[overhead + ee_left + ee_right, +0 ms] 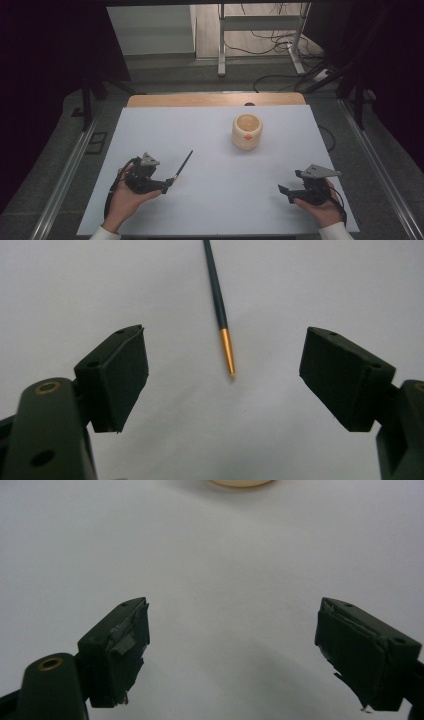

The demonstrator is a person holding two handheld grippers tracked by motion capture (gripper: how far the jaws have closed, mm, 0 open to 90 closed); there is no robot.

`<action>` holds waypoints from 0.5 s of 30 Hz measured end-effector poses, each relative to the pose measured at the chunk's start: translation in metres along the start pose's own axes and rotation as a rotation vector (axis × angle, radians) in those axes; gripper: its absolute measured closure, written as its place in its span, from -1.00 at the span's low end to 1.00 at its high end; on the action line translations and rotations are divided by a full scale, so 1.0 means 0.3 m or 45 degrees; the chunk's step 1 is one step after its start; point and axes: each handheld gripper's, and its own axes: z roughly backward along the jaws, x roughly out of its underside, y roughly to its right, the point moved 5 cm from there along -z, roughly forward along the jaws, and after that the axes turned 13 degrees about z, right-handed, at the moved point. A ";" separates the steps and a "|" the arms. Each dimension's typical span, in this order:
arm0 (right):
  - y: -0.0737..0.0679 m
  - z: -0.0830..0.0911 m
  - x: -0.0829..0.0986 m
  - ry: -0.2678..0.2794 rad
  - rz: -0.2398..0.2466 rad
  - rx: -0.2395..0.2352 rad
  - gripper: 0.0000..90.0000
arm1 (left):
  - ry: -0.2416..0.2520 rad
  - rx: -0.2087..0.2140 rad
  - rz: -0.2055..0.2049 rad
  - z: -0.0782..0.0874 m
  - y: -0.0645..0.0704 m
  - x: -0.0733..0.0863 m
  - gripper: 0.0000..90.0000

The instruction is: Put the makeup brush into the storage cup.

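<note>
At about eight o'clock on the white rectangular surface [220,200], the left tongs [170,182] sit with their jaws wide apart and nothing between them, their tips right at the near end of a slim dark stick with a golden-orange tapered tip [183,165], which looks like a pen or fine brush. It lies flat on the surface, slanting from the tongs away towards one o'clock. In the left gripper view the same stick [218,305] runs straight ahead between the two black jaws, its golden tip pointing back at the camera and lying free, touched by neither pad. I judge it light, stiff and narrow, with a smooth round shaft likely to roll or slip if pinched off-centre; the dark shaft just beyond the golden tip seems the safest place to close on, squarely across its width, since the fine point may be delicate. At four o'clock the right tongs [283,191] are likewise wide open and hold nothing. A pale round wooden cup with a small orange mark [247,131] stands at one o'clock, well apart from both.
</note>
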 end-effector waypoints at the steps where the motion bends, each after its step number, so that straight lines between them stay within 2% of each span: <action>1: 0.000 0.000 0.000 0.000 0.000 0.000 -0.66 | -0.003 0.000 0.000 -0.002 0.002 -0.003 -0.56; 7: 0.000 0.003 0.000 0.002 0.000 0.003 -0.66 | -0.024 -0.008 -0.017 -0.017 0.006 -0.017 -0.56; 15: 0.002 0.002 0.000 0.003 -0.001 0.006 -0.66 | -0.084 -0.029 -0.023 -0.063 -0.006 -0.027 -0.55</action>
